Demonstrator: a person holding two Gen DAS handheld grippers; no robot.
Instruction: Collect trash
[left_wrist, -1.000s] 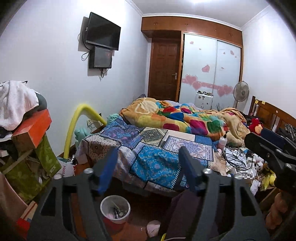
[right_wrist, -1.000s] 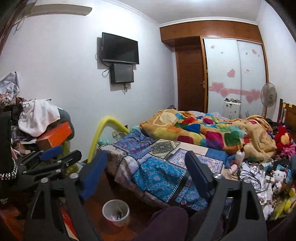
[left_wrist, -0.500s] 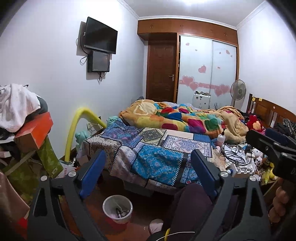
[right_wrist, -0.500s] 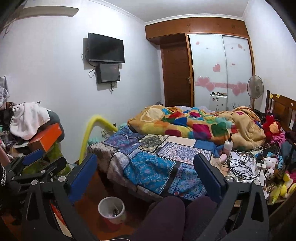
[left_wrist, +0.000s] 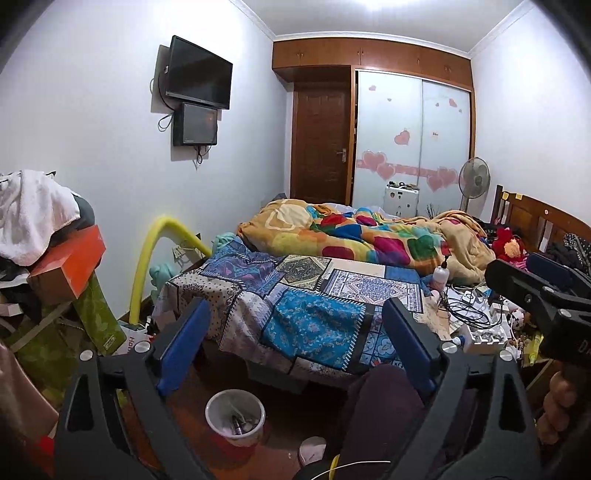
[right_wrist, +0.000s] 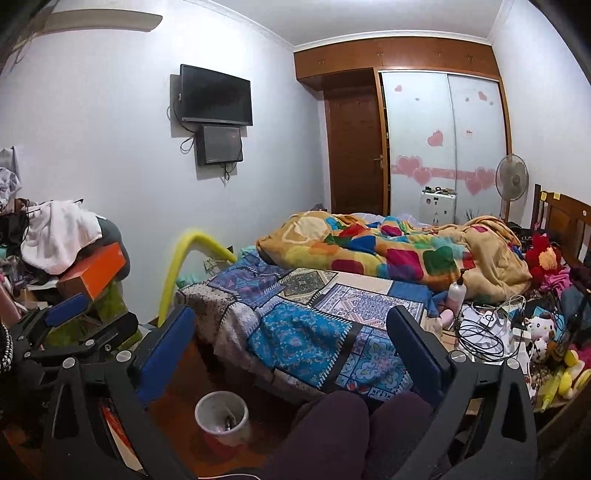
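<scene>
A small white trash bin (left_wrist: 235, 413) with a red base stands on the wooden floor by the bed's foot; it also shows in the right wrist view (right_wrist: 221, 413), with some scraps inside. My left gripper (left_wrist: 295, 332) is open and empty, held above the bin and facing the bed. My right gripper (right_wrist: 291, 336) is open and empty too. The right gripper shows at the right edge of the left wrist view (left_wrist: 543, 291); the left gripper shows at the left of the right wrist view (right_wrist: 70, 325). A crumpled white scrap (left_wrist: 312, 448) lies on the floor.
A bed (left_wrist: 314, 295) with patchwork cover and colourful quilt (left_wrist: 362, 236) fills the middle. Cables, a bottle (right_wrist: 458, 291) and toys clutter its right side. A pile with an orange box (left_wrist: 70, 266) and a yellow foam tube (left_wrist: 147, 269) stand left. My knees (right_wrist: 351, 435) are in front.
Both grippers' jaws have opened wider, and both views have risen and pulled back a little from the bed. Nothing was picked up.
</scene>
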